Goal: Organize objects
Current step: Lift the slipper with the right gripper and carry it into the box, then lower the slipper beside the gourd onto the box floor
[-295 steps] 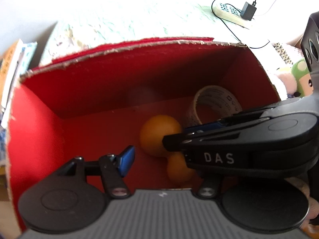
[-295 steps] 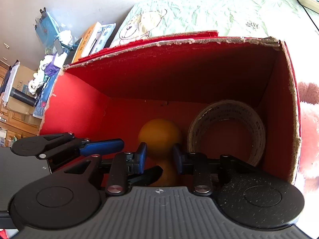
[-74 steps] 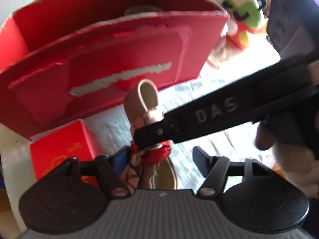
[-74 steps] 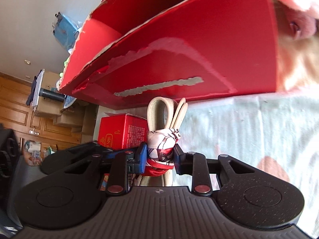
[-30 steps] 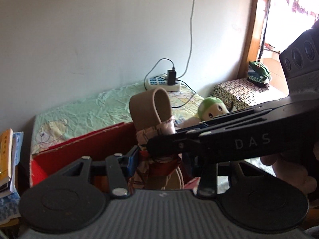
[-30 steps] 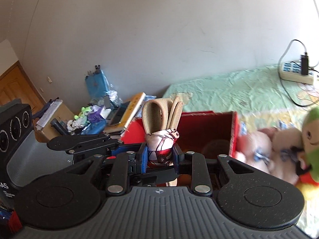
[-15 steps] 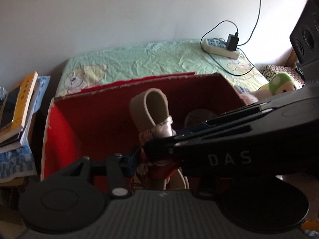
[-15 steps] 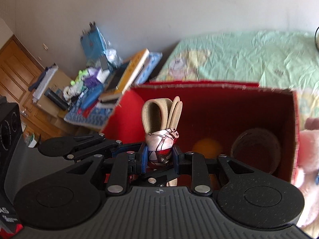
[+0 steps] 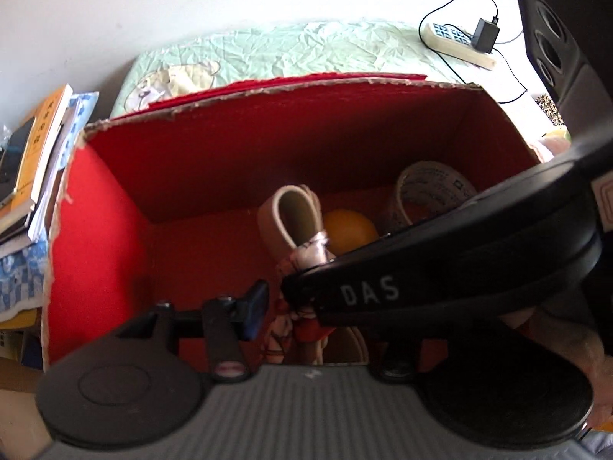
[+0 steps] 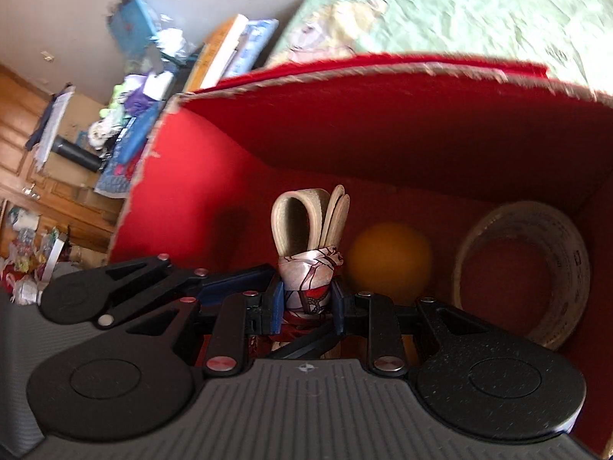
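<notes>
Inside the red cardboard box [image 10: 237,176], the right tool [image 10: 304,301] clamps the scarf-wrapped bundle of beige straps [image 10: 306,264] (upright); the left tool [image 9: 291,306] is opening beside it.

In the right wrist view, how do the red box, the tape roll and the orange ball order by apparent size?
1. red box
2. tape roll
3. orange ball
The roll and ball lie at a similar depth, so this order seems reliable.

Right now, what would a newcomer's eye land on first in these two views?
The big red box, open-topped, fills both views. Over its middle, the right gripper clamps a looped beige strap bundle wrapped in patterned cloth, while the left gripper beside it is opening. On the box floor to the right sit an orange ball and a tape roll.
</notes>
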Demonstrator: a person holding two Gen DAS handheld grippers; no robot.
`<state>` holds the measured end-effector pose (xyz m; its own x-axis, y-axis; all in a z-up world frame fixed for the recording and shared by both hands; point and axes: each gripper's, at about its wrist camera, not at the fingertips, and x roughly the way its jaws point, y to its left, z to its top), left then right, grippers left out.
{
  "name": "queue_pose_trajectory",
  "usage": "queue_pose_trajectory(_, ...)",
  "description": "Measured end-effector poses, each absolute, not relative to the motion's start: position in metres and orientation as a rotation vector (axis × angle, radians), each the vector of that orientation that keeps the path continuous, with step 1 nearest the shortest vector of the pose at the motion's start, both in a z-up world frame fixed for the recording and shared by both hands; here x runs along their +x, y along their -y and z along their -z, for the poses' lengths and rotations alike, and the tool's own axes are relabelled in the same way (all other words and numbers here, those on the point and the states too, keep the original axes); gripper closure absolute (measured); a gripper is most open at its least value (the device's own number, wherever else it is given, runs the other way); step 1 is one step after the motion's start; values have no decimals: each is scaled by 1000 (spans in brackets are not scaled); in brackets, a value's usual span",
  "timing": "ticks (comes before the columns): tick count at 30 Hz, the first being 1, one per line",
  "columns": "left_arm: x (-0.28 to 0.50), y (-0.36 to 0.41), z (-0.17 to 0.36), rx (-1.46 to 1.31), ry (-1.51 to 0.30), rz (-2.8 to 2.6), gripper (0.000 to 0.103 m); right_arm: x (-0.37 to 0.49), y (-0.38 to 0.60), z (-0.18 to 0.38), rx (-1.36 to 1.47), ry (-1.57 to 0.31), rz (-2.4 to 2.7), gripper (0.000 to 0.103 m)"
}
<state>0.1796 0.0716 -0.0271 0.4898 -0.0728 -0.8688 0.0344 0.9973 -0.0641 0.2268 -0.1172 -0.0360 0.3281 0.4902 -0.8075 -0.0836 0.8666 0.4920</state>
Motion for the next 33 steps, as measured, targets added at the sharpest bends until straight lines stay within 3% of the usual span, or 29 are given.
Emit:
queue_pose_trajectory(11, 185, -71, 30, -6, -1061, 27, 31, 221, 121, 40, 380, -1202, -264, 78)
queue_pose_trajectory(19, 188, -72, 32, 3, -1052, 31, 29, 219, 128, 41, 401, -1189, -209, 79)
queue_pose_trajectory(27, 186, -71, 32, 26, -1032, 34, 23, 212, 160, 45, 606, -1128, -223, 78)
queue_pose_trajectory(33, 184, -62, 32, 90, -1007, 13, 21, 215, 154, 43, 573, -1117, -211, 78)
